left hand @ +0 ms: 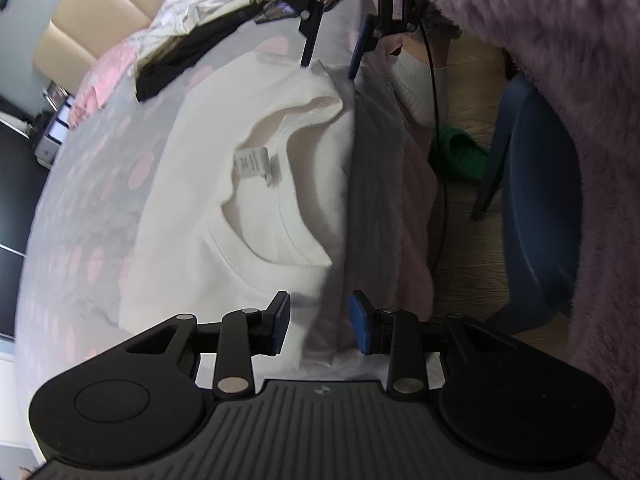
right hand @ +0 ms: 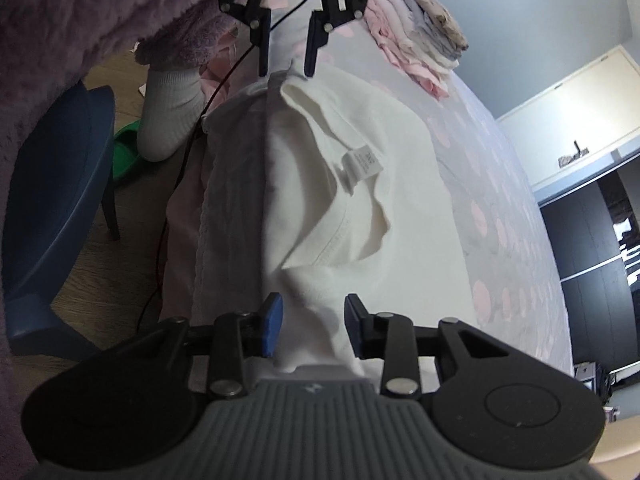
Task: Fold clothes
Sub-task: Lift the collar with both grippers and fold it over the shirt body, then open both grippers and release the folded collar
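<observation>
Straddling both shoulder ends of the white T-shirt (left hand: 224, 216) at the bed edge (left hand: 376, 184).
Left gripper (left hand: 320, 322) and right gripper (right hand: 312, 326) wide apart, holding nothing; likely preparing a fold, needing jaws closed on cloth near the collar label (right hand: 360, 164).

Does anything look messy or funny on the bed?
Yes. The white shirt lies at the bed's edge with its collar bunched up and its tag sticking out. Behind it, a black garment and white clothes sit in a rumpled, unfolded heap.
</observation>
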The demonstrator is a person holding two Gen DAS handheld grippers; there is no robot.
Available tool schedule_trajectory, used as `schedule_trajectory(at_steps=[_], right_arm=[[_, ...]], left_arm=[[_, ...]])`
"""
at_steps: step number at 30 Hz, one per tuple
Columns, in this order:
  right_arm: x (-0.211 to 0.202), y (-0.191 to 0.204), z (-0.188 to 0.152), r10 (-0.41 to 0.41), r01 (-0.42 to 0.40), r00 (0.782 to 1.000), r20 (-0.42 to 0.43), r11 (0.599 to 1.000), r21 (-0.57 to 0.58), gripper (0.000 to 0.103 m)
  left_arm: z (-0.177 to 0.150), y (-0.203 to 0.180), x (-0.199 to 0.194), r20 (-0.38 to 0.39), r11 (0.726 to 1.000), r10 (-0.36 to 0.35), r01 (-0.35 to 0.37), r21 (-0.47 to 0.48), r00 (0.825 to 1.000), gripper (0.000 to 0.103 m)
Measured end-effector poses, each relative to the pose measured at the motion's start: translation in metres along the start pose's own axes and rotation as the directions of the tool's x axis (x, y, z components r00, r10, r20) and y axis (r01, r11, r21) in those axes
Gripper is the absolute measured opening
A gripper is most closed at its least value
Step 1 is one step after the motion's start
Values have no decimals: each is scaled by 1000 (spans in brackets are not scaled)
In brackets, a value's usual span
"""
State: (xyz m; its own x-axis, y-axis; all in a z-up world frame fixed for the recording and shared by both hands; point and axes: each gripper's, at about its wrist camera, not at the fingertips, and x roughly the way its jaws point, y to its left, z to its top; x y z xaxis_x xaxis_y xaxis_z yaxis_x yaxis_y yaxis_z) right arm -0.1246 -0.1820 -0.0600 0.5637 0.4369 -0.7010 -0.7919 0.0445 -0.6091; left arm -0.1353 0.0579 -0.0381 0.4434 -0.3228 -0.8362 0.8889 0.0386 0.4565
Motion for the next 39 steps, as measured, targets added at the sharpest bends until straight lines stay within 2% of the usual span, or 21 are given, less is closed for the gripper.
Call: schedule_trajectory(at_steps=[3, 7, 8, 9, 12, 16, 19, 25, 31, 32, 34, 39], right_arm=[[8, 1, 2, -7, 7, 1000, -2, 999, -31, 36], [17, 10, -1, -11, 8, 1000, -25, 993, -114, 35], [16, 8, -1, -8, 6, 1000, -22, 995, -104, 25], [15, 6, 0, -10, 8, 1000, -21, 996, -85, 19], [9, -4, 1, -22, 21, 1000, -14, 999, -26, 12], [-12, -25, 2, 19, -23, 999, 38, 991, 135, 11], [-16, -30, 0, 75, -84, 996, 55, 977, 198, 11], [9, -20, -4, 149, -146, 989, -6, 975, 169, 11], [13, -16, -4, 174, -166, 984, -29, 969, 181, 14], [11, -16, -3, 179, -171, 983, -27, 968, 184, 18], [5, -14, -4, 196, -190, 980, -15, 963, 192, 18], [-9, -9, 1, 193, -195, 981, 25, 963, 188, 26]], left_arm=[[5, 1, 7, 18, 1000, 29, -29, -1, 999, 31], [4, 0, 17, -21, 999, 47, -47, 27, 999, 29], [4, 3, 17, -18, 999, 46, -46, 9, 999, 19], [3, 6, 16, -15, 999, 44, -44, -10, 999, 15], [2, 15, 9, -1, 997, 39, -39, -67, 999, 7], [-1, 25, -6, 32, 991, 12, -8, -137, 999, 5], [-2, 25, -4, 11, 991, -11, 13, -135, 1000, 5], [-4, 20, 11, -49, 992, -62, 57, -112, 997, 5], [-4, 20, 18, -53, 989, -94, 87, -119, 994, 7], [-4, 19, 17, -51, 988, -104, 98, -117, 993, 9], [-4, 15, 12, -37, 988, -115, 110, -109, 993, 13], [-4, 19, -6, 43, 977, -133, 138, -165, 990, 14]])
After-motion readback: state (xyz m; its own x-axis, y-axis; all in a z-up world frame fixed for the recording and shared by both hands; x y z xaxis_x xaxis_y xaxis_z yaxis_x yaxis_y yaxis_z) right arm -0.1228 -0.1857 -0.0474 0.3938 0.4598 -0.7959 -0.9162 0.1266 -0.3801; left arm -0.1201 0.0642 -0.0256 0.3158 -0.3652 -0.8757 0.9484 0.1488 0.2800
